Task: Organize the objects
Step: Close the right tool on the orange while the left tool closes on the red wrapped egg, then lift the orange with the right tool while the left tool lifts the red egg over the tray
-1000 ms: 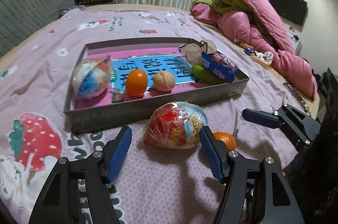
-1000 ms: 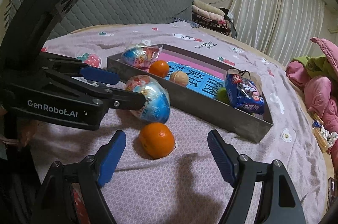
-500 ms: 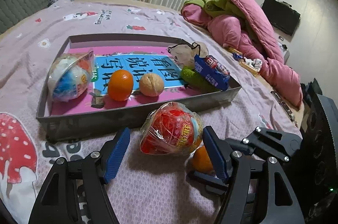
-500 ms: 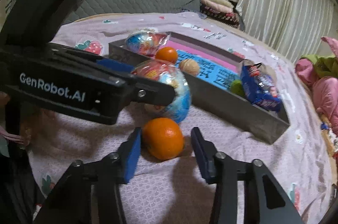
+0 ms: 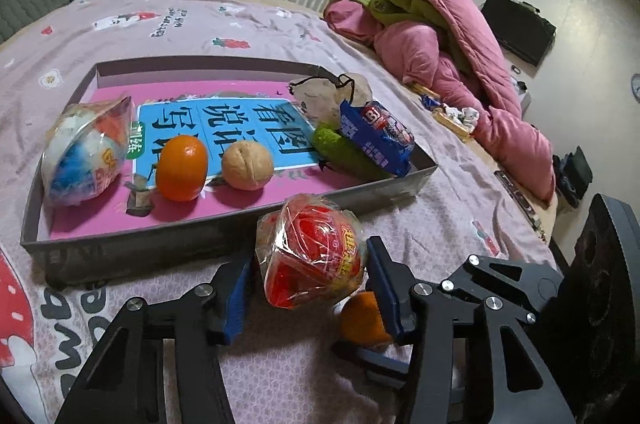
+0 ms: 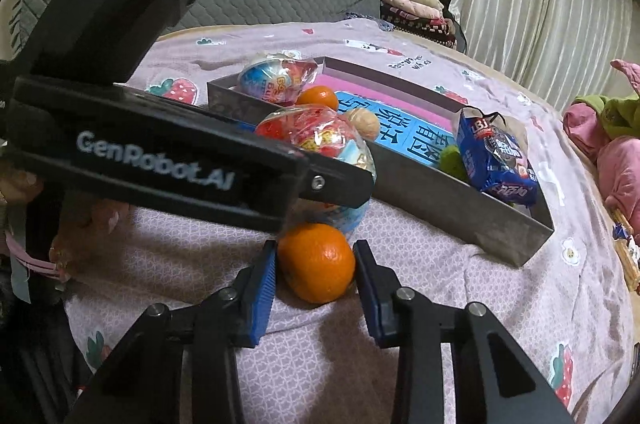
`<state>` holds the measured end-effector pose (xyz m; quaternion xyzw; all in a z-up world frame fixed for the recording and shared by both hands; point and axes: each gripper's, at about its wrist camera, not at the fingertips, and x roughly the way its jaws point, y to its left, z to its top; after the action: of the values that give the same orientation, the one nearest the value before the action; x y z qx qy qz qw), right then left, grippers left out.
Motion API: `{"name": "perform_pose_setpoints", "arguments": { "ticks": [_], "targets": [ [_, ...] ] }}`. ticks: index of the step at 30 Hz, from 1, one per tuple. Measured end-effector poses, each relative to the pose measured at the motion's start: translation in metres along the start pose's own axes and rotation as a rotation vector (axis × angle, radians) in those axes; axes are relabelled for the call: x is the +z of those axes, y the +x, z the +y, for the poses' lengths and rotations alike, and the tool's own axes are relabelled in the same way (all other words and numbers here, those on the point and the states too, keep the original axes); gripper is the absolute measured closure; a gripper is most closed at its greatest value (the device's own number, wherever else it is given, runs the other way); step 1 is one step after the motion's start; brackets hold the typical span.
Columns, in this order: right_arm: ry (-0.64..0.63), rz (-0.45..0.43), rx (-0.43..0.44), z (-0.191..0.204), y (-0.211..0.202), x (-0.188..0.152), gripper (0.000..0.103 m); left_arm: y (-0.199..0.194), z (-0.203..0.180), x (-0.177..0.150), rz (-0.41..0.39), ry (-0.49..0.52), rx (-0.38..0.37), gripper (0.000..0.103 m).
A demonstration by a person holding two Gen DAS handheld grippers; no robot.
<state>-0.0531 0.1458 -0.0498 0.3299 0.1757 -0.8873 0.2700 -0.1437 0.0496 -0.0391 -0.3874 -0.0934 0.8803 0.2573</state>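
Left jaws: left gripper [image 5: 306, 298] has just been closing; blue pads now flank the wrapped toy ball [image 5: 312, 252], both touching its film — clamped on it, by my reading.
Right jaws: right gripper [image 6: 314, 288] has also just been closing; pads press both flanks of the loose orange [image 6: 317, 262] — clamped.
Why held so: judged a paired pick-up. Both items sit on the bedspread [image 5: 280, 35] outside the tray; each gripper takes the one straight ahead of it, gripping across the widest part so a round body cannot squirt out.
Ball, material: crinkled clear film over a red and blue sphere; film loose and glossy, likely to slip under the pads.
Orange, material: dimpled rind, firm, slightly flattened sphere.
Between the jaw pairs: ball and orange lie just beside each other, so the two grippers crowd; left gripper's finger crosses above the orange in the right wrist view.
Beyond the left jaws: grey tray [image 5: 132, 240], low walls, pink liner with a blue printed sheet.
In tray, far side of near wall: second wrapped ball [image 5: 86, 153], second orange [image 5: 182, 167], walnut [image 5: 247, 164] with seam, blue snack packet [image 5: 376, 135], green fuzzy item [image 5: 344, 153].
Step, judged: lift and carry over the near wall; wall height is the snag risk.
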Motion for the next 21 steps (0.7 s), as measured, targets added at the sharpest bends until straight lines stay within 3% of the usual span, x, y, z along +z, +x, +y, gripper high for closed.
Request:
{"name": "perform_pose_setpoints", "arguments": {
  "ticks": [12,21],
  "targets": [
    [0.011,-0.011,0.021,-0.002,-0.005,0.000,0.065,-0.015,-0.004,0.006,-0.040,-0.016,0.010,0.050],
    [0.032,-0.100,0.002,-0.006,-0.023,0.006,0.065,-0.055,-0.007,0.010,-0.119,0.024,0.109,0.050]
  ]
}}
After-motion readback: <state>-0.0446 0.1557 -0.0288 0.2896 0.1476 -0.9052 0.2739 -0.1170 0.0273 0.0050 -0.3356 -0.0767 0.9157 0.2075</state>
